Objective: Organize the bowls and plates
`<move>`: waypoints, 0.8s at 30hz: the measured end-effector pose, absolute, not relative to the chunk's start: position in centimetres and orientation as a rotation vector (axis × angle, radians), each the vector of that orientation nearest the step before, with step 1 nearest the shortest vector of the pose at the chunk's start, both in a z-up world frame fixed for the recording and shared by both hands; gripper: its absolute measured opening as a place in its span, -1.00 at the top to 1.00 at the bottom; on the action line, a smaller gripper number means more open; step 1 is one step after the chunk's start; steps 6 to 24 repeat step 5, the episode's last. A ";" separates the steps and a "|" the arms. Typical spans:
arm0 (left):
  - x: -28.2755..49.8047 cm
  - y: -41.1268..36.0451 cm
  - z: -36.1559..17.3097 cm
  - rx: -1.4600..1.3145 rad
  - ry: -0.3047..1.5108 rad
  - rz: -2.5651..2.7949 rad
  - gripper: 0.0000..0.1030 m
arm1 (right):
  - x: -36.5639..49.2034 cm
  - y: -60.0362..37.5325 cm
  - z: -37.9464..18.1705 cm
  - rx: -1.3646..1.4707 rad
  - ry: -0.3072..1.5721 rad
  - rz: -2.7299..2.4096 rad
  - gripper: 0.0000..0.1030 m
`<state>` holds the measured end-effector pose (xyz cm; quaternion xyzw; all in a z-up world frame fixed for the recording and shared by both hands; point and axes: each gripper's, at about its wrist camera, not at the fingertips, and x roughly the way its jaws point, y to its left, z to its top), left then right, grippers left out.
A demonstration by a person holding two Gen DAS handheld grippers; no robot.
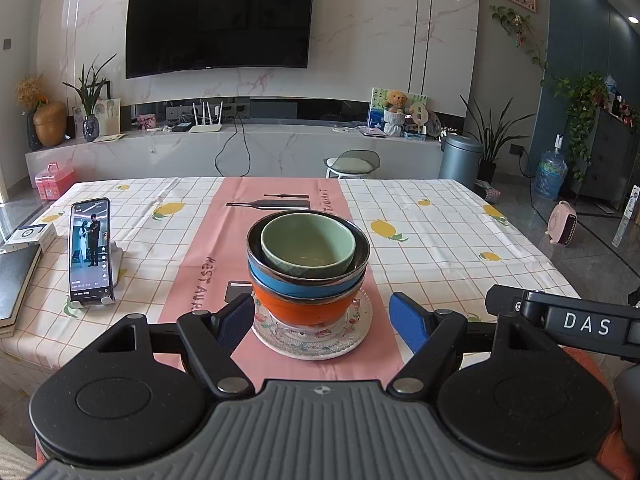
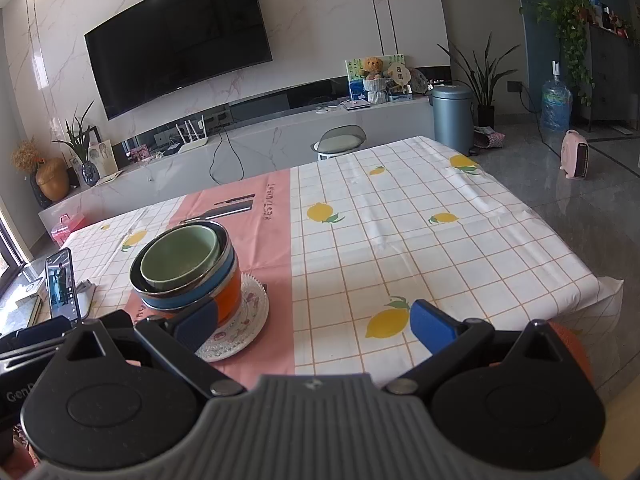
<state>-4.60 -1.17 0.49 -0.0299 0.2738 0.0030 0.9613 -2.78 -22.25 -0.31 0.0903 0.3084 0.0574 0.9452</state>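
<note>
A stack of bowls stands on a patterned glass plate [image 1: 316, 342] on the pink table runner. From the bottom: an orange bowl [image 1: 304, 308], a blue bowl [image 1: 296, 286], a dark bowl with a metal rim [image 1: 360, 240], and a green bowl [image 1: 308, 244] on top. My left gripper [image 1: 322, 320] is open, its fingers either side of the plate, near the table's front edge. My right gripper [image 2: 314, 322] is open and empty, right of the stack [image 2: 184, 272]; the plate [image 2: 244, 320] lies by its left finger.
A phone [image 1: 90, 250] on a white stand plays a video at the table's left. Books [image 1: 16, 284] lie at the left edge. The checked lemon tablecloth [image 2: 400, 220] covers the table. A stool [image 1: 352, 164] stands beyond the far edge.
</note>
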 end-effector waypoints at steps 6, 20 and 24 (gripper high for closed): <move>-4.6 -1.2 0.6 -0.060 0.549 0.006 -0.75 | -2.7 -22.2 -0.4 0.188 0.633 0.116 -0.94; -4.6 -1.2 0.6 -0.060 0.549 0.006 -0.75 | -2.7 -22.2 -0.4 0.188 0.633 0.116 -0.94; -4.6 -1.2 0.6 -0.060 0.549 0.006 -0.75 | -2.7 -22.2 -0.4 0.188 0.633 0.116 -0.94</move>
